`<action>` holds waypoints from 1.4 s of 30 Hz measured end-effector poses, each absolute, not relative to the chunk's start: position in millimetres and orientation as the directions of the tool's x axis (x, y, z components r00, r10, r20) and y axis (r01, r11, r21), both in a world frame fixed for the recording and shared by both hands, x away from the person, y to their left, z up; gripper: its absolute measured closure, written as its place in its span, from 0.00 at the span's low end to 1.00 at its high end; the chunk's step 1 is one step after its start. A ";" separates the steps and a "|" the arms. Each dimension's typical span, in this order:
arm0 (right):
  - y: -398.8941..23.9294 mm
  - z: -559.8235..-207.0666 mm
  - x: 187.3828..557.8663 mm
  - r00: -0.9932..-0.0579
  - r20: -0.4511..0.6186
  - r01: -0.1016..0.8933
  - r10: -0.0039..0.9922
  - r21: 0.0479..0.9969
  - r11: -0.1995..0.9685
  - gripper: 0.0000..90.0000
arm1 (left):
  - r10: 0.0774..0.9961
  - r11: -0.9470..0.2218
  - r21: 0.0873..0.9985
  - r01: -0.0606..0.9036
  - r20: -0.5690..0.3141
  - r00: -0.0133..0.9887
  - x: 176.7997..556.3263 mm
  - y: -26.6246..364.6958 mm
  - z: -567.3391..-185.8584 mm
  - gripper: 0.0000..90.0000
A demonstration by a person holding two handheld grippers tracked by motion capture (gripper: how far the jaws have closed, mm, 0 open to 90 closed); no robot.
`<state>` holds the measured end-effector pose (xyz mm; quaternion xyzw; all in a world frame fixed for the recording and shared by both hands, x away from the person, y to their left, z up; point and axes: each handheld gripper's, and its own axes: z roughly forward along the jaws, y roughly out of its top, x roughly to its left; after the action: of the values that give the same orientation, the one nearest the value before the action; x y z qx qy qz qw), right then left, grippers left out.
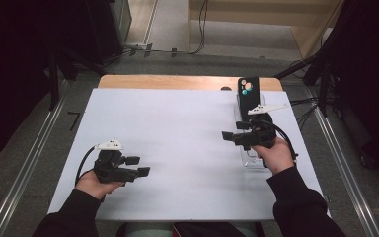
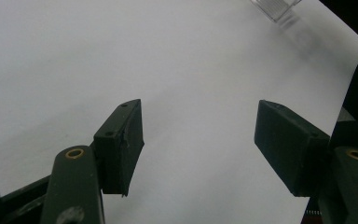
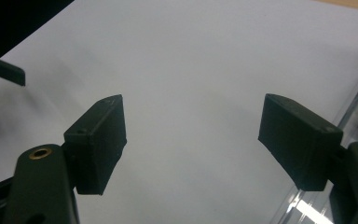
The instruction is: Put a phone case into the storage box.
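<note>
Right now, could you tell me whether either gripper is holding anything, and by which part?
Nothing is held: the left gripper and right gripper both stand open over the white table.

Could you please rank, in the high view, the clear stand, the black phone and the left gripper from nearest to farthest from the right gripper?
Measured from the right gripper:
1. Clear stand, just beside and below it, at the table's right.
2. Black phone, upright beyond it, near the far edge.
3. Left gripper, across the table, at the near left.
</note>
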<state>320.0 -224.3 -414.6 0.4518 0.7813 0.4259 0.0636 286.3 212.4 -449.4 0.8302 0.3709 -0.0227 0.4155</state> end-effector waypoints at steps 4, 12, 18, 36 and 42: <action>-221.1 -418.0 311.3 -0.619 0.275 0.631 0.735 0.732 0.258 0.24 | 0.597 -0.375 0.674 0.636 -0.349 0.722 286.4 213.4 -449.3 0.36; -218.5 -427.1 296.7 -0.652 0.296 0.635 0.698 0.716 0.290 0.24 | 0.593 -0.377 0.676 0.633 -0.349 0.726 284.2 216.3 -448.7 0.36; -220.5 -435.1 287.5 -0.672 0.303 0.628 0.676 0.716 0.305 0.24 | 0.592 -0.378 0.679 0.630 -0.346 0.728 282.4 218.8 -448.6 0.36; -227.9 -457.8 261.6 -0.690 0.278 0.618 0.668 0.706 0.344 0.24 | 0.572 -0.392 0.683 0.616 -0.343 0.745 275.4 213.7 -451.9 0.36; -232.1 -467.3 254.4 -0.699 0.278 0.622 0.658 0.691 0.369 0.24 | 0.567 -0.400 0.683 0.611 -0.339 0.751 272.6 212.0 -452.1 0.36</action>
<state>254.4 -232.1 -467.3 0.3870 0.8270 0.4072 0.0226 272.6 212.0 -452.1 0.8364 0.3520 -0.0261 0.4194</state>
